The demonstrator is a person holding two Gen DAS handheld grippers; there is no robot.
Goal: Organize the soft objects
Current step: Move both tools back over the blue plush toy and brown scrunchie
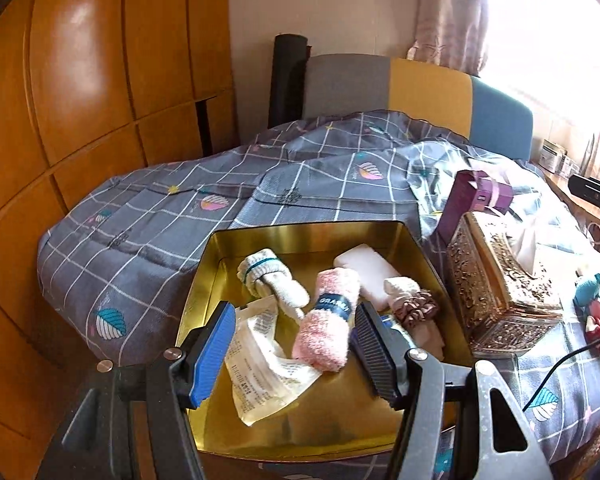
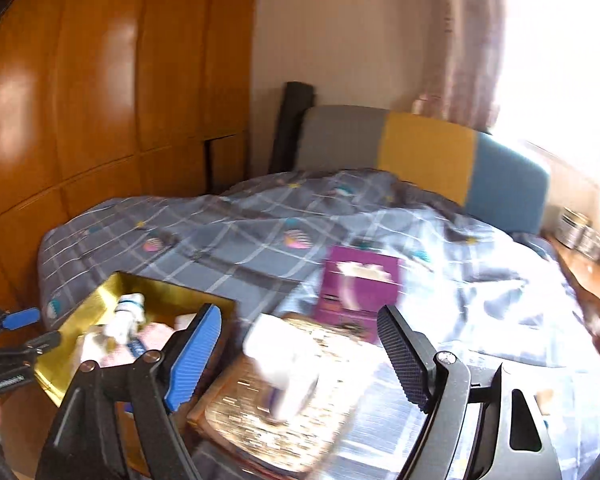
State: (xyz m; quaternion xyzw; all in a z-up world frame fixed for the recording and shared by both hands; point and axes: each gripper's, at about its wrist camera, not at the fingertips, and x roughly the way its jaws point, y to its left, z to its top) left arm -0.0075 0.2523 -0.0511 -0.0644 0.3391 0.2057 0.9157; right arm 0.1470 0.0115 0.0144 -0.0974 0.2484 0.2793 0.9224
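A gold tin box (image 1: 216,280) sits on the bed and holds soft things: a rolled pink towel (image 1: 328,320), a white sock roll (image 1: 268,280), a white sponge block (image 1: 366,268), a scrunchie (image 1: 416,308) and a clear printed bag (image 1: 264,368). My left gripper (image 1: 296,356) is open just above the box, its jaws on either side of the pink towel's near end. My right gripper (image 2: 300,352) is open and empty above the ornate tissue box (image 2: 276,412). The gold box (image 2: 100,300) shows at the left in the blurred right wrist view.
An ornate gold tissue box (image 1: 500,288) stands right of the tin. A purple gift box (image 1: 476,200) lies behind it. A small teal and red toy (image 1: 592,308) and a black cable (image 1: 560,364) lie at the right. A wooden wardrobe (image 1: 80,100) stands left of the bed.
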